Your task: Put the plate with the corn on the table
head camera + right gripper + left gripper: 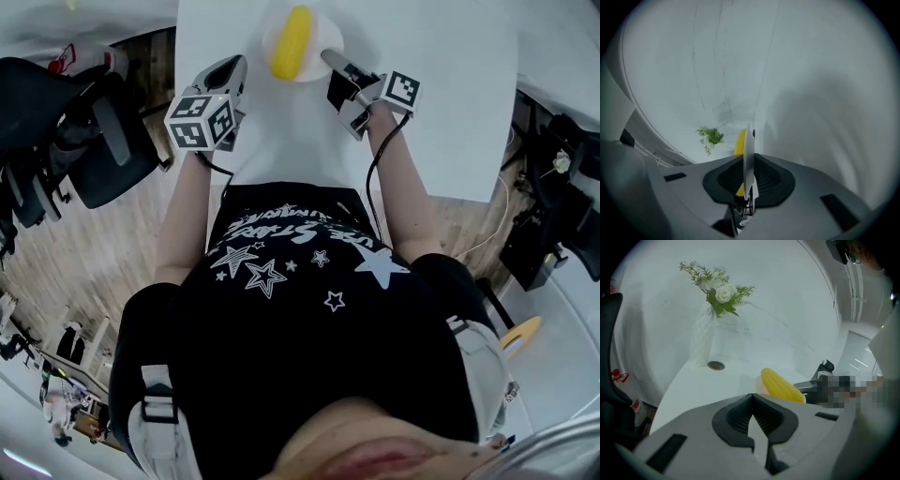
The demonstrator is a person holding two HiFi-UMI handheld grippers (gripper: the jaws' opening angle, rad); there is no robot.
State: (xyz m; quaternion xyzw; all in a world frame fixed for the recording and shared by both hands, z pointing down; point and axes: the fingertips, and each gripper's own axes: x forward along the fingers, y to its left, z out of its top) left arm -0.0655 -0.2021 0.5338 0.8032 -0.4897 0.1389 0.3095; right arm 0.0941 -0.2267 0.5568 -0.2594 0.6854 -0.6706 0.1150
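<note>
Black star-printed shirt [300, 281] fills the near part of the head view. Beyond it the white desk [422, 112] is seen, with the plate [323, 26] and the corn [292, 42] over its far middle.

The plate is pinched at its right rim by the right tool [330, 59]. In the right gripper view the plate [748, 140] is seen edge-on, clamped between that tool's [747, 157] pads, with the corn [739, 140] on its left face. The plate thus lies ahead and to the left of that tool, which reaches it from the near right. The corn's long axis points away from the person, roughly across the line of the right tool's jaws.

The left tool [234, 67] is held just left of the plate and apart from it. In the left gripper view its [752, 397] jaws are pressed together at the tips, with nothing between them.

From that view the plate [758, 386] sits low over the desk [703, 385], well short of a white vase [702, 341] of flowers. Whether its base already touches cannot be told.

The coming move is judged to be a level setting-down by the right hand alone. The corn could roll if the rim were tipped.
</note>
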